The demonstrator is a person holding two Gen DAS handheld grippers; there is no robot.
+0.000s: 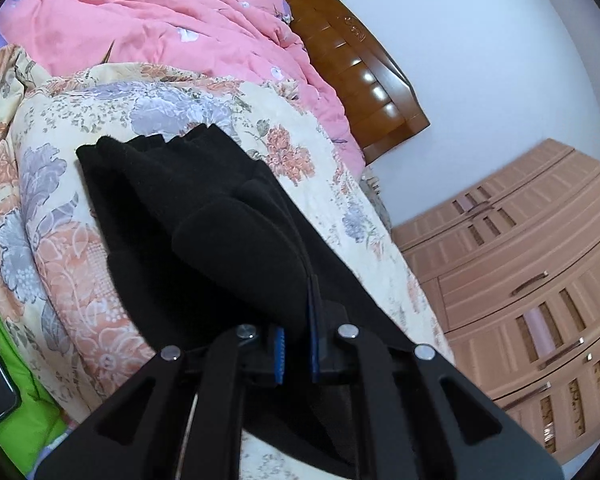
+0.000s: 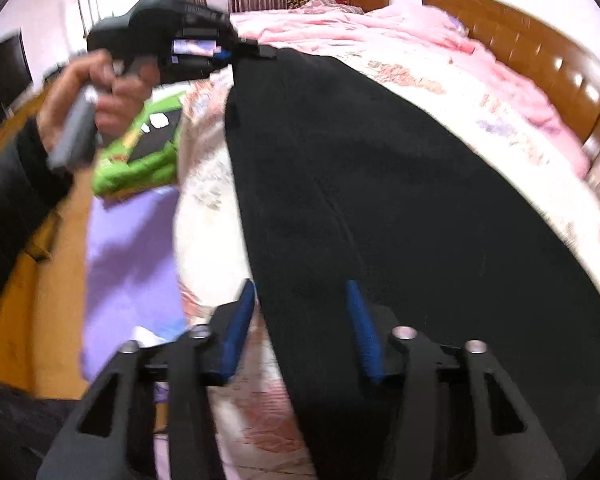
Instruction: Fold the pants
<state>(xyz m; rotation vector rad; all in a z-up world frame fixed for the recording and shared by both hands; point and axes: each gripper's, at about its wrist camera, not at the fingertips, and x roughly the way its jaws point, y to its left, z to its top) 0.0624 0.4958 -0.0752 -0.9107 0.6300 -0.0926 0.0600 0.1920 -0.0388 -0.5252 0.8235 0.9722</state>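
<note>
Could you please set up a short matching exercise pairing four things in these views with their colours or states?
Things:
1. pants
2. left gripper
3. right gripper
4. comforter

States:
A. open
B. pink
C. shut on fabric
D. black

Pairs: 1-D, 2-C, 3-A, 4-B

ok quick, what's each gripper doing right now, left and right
Left gripper: closed on an edge of the black pants.
Right gripper: open, fingers straddling the pants' near edge, gripping nothing.
</note>
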